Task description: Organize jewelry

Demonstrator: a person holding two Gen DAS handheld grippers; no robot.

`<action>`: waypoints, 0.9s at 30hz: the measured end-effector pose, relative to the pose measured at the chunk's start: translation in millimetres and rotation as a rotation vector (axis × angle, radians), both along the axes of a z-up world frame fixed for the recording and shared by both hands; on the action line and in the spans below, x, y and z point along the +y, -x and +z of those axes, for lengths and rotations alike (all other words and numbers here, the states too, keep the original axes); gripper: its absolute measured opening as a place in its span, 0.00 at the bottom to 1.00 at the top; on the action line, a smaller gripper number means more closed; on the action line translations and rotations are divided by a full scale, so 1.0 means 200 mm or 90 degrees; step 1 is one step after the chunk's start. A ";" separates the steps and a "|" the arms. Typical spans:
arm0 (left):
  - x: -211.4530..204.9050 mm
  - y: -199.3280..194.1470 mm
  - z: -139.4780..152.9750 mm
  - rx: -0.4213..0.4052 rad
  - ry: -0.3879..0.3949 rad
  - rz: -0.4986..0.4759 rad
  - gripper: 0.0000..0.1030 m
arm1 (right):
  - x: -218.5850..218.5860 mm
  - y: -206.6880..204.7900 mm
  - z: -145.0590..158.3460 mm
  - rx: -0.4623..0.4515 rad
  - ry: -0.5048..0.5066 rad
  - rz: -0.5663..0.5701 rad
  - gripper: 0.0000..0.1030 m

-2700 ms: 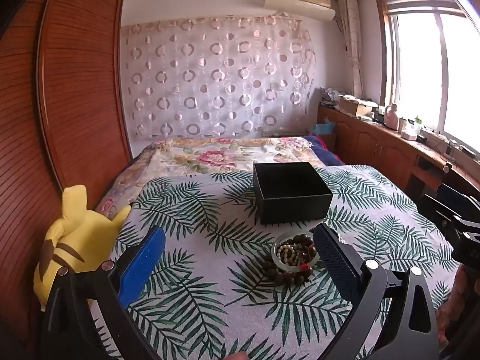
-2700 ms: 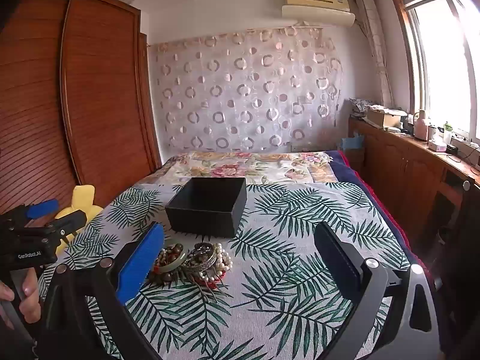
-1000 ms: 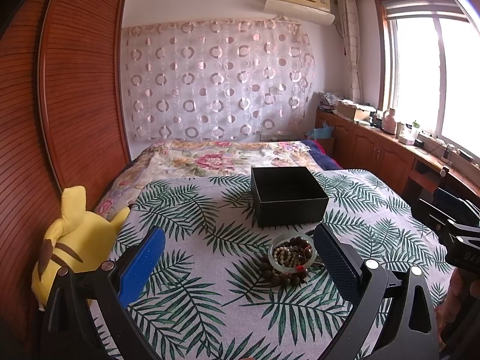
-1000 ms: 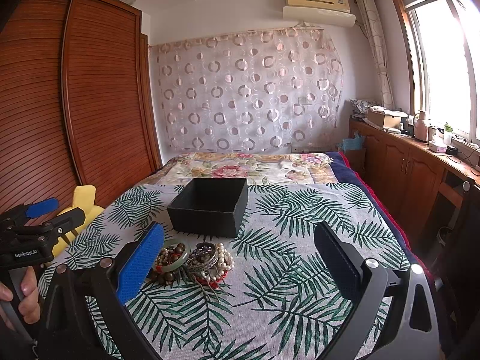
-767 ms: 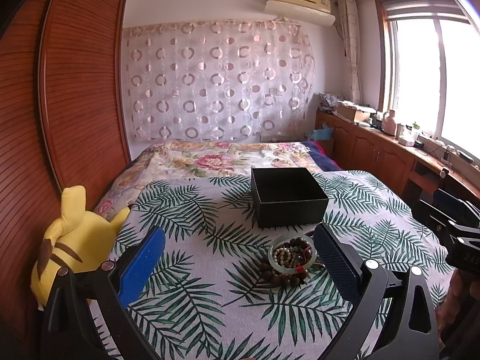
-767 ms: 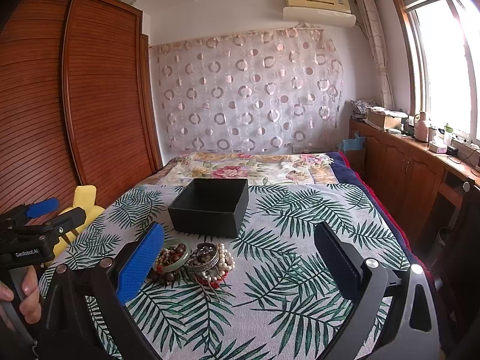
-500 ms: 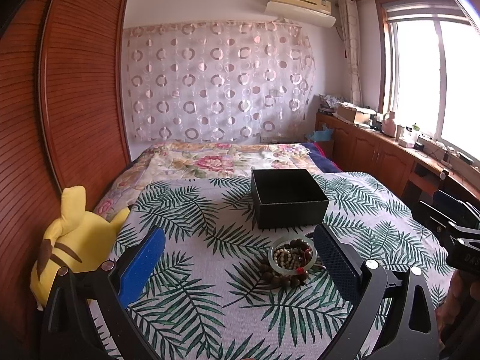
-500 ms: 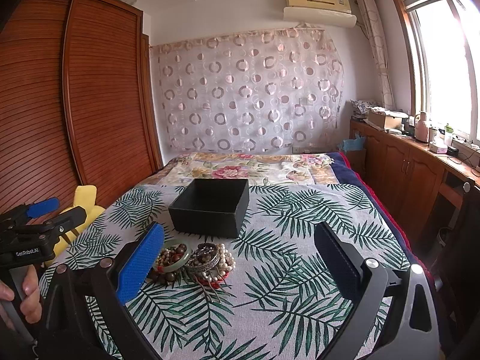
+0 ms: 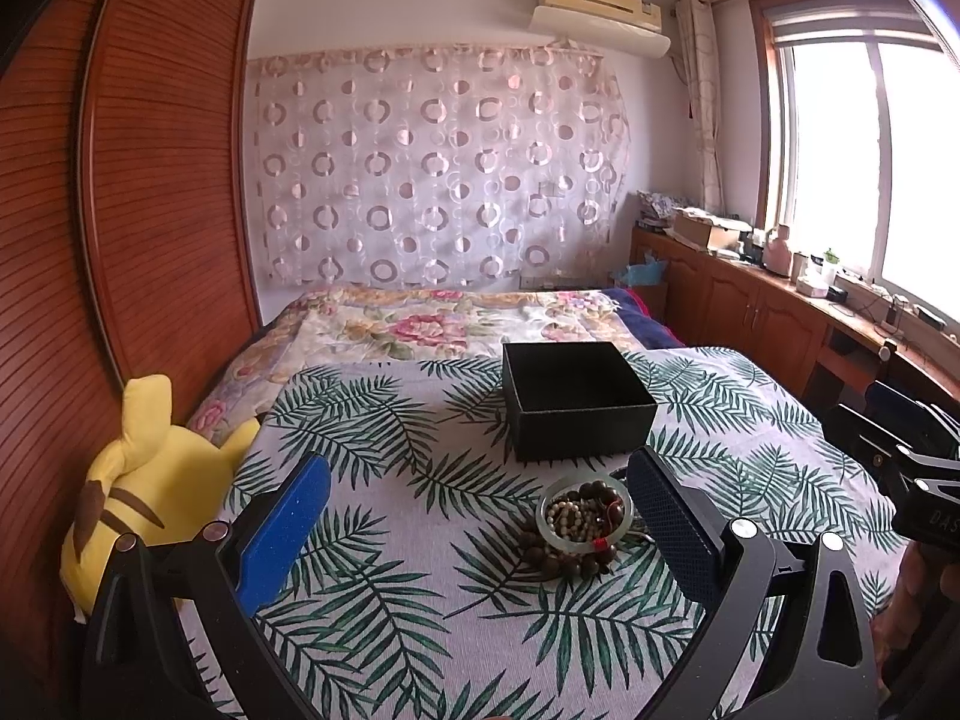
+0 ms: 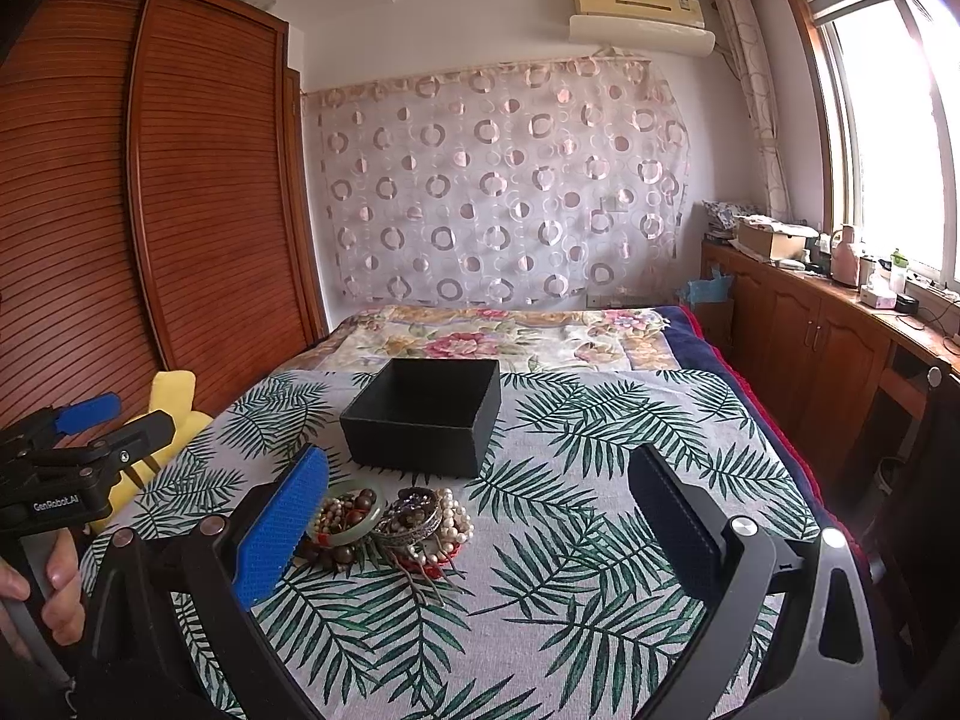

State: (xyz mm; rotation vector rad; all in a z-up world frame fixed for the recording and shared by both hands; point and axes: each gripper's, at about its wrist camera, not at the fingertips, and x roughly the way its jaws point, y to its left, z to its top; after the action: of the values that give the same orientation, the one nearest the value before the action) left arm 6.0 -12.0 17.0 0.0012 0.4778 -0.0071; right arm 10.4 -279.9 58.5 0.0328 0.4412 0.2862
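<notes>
A heap of jewelry (image 10: 390, 519) lies on the leaf-print cloth (image 10: 570, 540): a pale green bangle (image 9: 585, 516) over brown bead strings, a silver bracelet (image 10: 411, 519) and pearls. Just behind it stands an open black box (image 9: 573, 405), seen in the right wrist view as the black box (image 10: 423, 420), which looks empty. My left gripper (image 9: 477, 510) is open, held above the cloth, with the heap near its right finger. My right gripper (image 10: 477, 507) is open too, with the heap beside its left finger. Neither holds anything.
A yellow plush toy (image 9: 144, 480) sits at the cloth's left edge against a wooden wardrobe (image 9: 132, 210). A floral blanket (image 9: 432, 324) lies beyond the box. Wooden cabinets (image 10: 828, 330) with clutter run under the window on the right. A hand (image 10: 42, 594) holds the left gripper's handle.
Both views have shifted slightly, so the box and the heap sit a little differently in frame. Both grippers stay open and the jewelry has not moved.
</notes>
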 end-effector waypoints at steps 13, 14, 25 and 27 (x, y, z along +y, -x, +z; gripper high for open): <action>0.00 0.07 0.12 0.004 0.002 -0.001 0.93 | -0.01 -0.01 0.00 0.002 0.000 0.002 0.98; 0.00 0.06 0.11 0.006 0.003 -0.002 0.93 | 0.01 0.01 0.00 0.003 0.000 0.003 0.98; 0.01 -0.05 -0.10 0.071 0.016 -0.039 0.93 | 0.03 -0.06 -0.11 0.042 0.010 0.053 0.91; 0.01 -0.08 -0.13 0.082 0.021 -0.049 0.93 | 0.03 -0.07 -0.14 0.054 0.010 0.064 0.87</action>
State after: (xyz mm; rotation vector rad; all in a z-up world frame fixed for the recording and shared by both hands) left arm 21.2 -11.0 -9.4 -0.0129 0.6058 -0.0910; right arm 25.1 -273.3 29.9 0.0075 0.5296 0.3815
